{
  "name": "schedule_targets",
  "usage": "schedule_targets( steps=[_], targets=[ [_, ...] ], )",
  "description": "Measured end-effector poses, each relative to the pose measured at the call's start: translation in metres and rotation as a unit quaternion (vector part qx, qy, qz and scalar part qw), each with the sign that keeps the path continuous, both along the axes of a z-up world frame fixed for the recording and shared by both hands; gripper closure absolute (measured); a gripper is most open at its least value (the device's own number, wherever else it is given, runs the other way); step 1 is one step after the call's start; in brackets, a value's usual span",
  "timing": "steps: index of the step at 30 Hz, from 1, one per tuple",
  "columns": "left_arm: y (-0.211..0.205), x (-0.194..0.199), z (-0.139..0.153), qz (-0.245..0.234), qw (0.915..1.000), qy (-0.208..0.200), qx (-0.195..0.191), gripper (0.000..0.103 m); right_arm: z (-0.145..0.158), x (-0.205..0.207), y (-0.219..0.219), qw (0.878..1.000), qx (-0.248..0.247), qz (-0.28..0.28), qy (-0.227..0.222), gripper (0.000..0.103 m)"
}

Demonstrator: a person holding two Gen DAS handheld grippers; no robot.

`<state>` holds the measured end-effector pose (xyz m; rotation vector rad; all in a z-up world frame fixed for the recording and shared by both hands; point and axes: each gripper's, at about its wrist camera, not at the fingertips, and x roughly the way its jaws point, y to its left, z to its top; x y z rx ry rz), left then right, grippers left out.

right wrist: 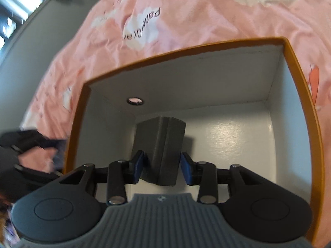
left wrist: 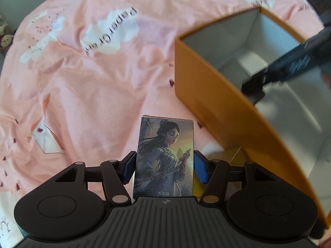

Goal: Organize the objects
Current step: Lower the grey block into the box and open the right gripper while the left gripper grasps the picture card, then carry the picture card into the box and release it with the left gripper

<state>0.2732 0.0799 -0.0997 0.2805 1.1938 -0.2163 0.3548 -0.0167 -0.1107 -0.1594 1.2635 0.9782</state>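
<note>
My left gripper (left wrist: 164, 168) is shut on a picture card box (left wrist: 163, 144) showing a painted figure. The card box stands upright over the pink sheet, just left of the orange box (left wrist: 206, 95). My right gripper (right wrist: 163, 168) reaches down inside the orange box (right wrist: 186, 51), which is white within. Its blue pads (right wrist: 138, 166) stand slightly off a dark grey block (right wrist: 161, 142) that sits tilted on the box floor between them, so the right gripper is open. A dark finger (left wrist: 253, 90) of the right gripper shows in the left wrist view inside the box.
A pink printed bedsheet (left wrist: 86, 82) covers the surface around the box. A small round hole (right wrist: 135, 100) pierces the box's far wall. The box floor to the right of the block (right wrist: 238, 140) is bare. A blurred dark tool (right wrist: 31, 144) sits left of the box.
</note>
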Motion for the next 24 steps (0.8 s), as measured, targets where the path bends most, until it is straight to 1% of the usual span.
schedule_targets(
  steps=[2,3,5,6,7,9,10,12,13,14,15,16,18,21,24],
  targets=[
    [-0.005,0.001,0.009,0.011,0.9999,-0.009,0.007,0.036,-0.003,-0.005,0.009,0.998,-0.035,0.035,-0.037,0.062],
    [-0.007,0.001,0.014,0.012,0.9998,-0.015,0.007,0.036,-0.006,-0.006,0.011,0.997,-0.043,0.051,-0.049,0.061],
    [-0.011,0.0,0.023,0.015,0.9996,-0.025,0.001,0.036,-0.006,-0.011,0.015,0.994,-0.042,0.08,-0.057,0.06],
    [-0.012,-0.002,0.027,0.019,0.9994,-0.027,-0.003,0.036,-0.005,-0.013,0.016,0.992,-0.044,0.095,-0.064,0.056],
    [-0.014,-0.003,0.031,0.021,0.9993,-0.03,-0.007,0.036,-0.004,-0.016,0.017,0.99,-0.045,0.111,-0.072,0.047],
    [-0.016,-0.005,0.039,0.019,0.9991,-0.036,-0.011,0.036,-0.002,-0.023,0.018,0.983,-0.045,0.157,-0.083,0.032],
    [-0.018,-0.005,0.042,0.017,0.999,-0.039,-0.012,0.036,-0.002,-0.027,0.019,0.979,-0.047,0.179,-0.088,0.032],
    [-0.023,-0.007,0.049,0.011,0.9988,-0.047,-0.011,0.036,-0.004,-0.037,0.023,0.969,-0.057,0.217,-0.105,0.033],
    [-0.025,-0.007,0.052,0.008,0.9987,-0.05,-0.01,0.036,-0.006,-0.041,0.024,0.962,-0.063,0.235,-0.122,0.041],
    [-0.028,-0.008,0.054,0.006,0.9985,-0.054,-0.01,0.036,-0.007,-0.046,0.026,0.955,-0.069,0.252,-0.139,0.047],
    [-0.03,-0.008,0.058,0.004,0.9983,-0.057,-0.009,0.036,-0.009,-0.049,0.028,0.95,-0.073,0.265,-0.15,0.061],
    [-0.033,-0.009,0.061,0.001,0.9981,-0.061,-0.009,0.036,-0.01,-0.049,0.029,0.948,-0.075,0.27,-0.154,0.064],
    [-0.037,-0.009,0.067,-0.006,0.9977,-0.067,-0.011,0.036,-0.012,-0.049,0.032,0.943,-0.074,0.275,-0.169,0.065],
    [-0.043,-0.009,0.072,-0.012,0.9973,-0.072,-0.013,0.036,-0.013,-0.05,0.035,0.931,-0.073,0.298,-0.198,0.068],
    [-0.049,-0.007,0.073,-0.018,0.997,-0.074,-0.013,0.036,-0.013,-0.046,0.036,0.927,-0.069,0.306,-0.208,0.07]
  ],
)
